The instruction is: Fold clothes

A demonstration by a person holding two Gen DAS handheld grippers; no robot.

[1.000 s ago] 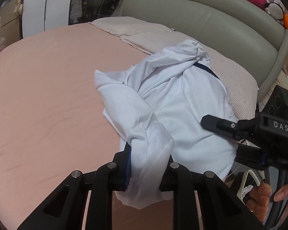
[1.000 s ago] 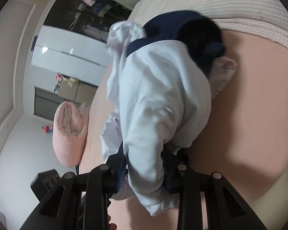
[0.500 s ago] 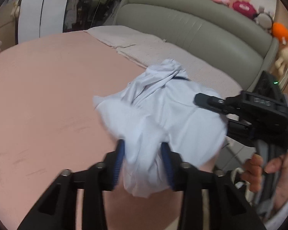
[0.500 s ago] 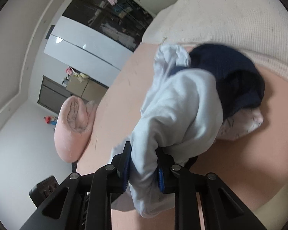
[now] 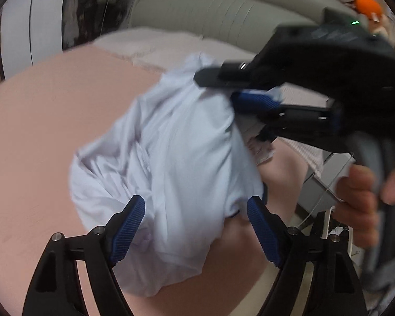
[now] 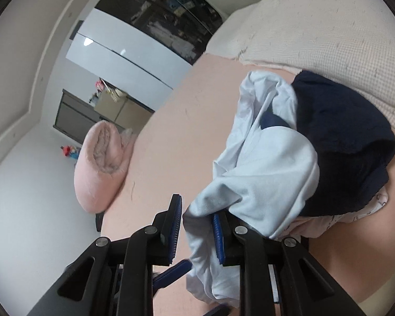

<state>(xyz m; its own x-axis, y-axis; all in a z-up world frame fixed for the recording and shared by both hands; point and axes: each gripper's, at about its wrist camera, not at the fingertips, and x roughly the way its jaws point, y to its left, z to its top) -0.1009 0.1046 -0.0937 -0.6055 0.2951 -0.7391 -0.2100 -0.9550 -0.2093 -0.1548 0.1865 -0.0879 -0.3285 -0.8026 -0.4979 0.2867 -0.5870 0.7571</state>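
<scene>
The right gripper (image 6: 197, 233) pinches the pale blue shirt (image 5: 176, 142) above the pink bed (image 5: 39, 121); the left gripper (image 5: 194, 226) has just been opening, shirt hanging loose between its wide jaws.

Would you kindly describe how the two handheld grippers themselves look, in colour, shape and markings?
Both are matte black plastic. The left gripper and right gripper each have two angular fingers with silver screws and ribbed blue pads. Seen from the left wrist, the right one has a bulky black body with a small green light and a grey handle.
</scene>
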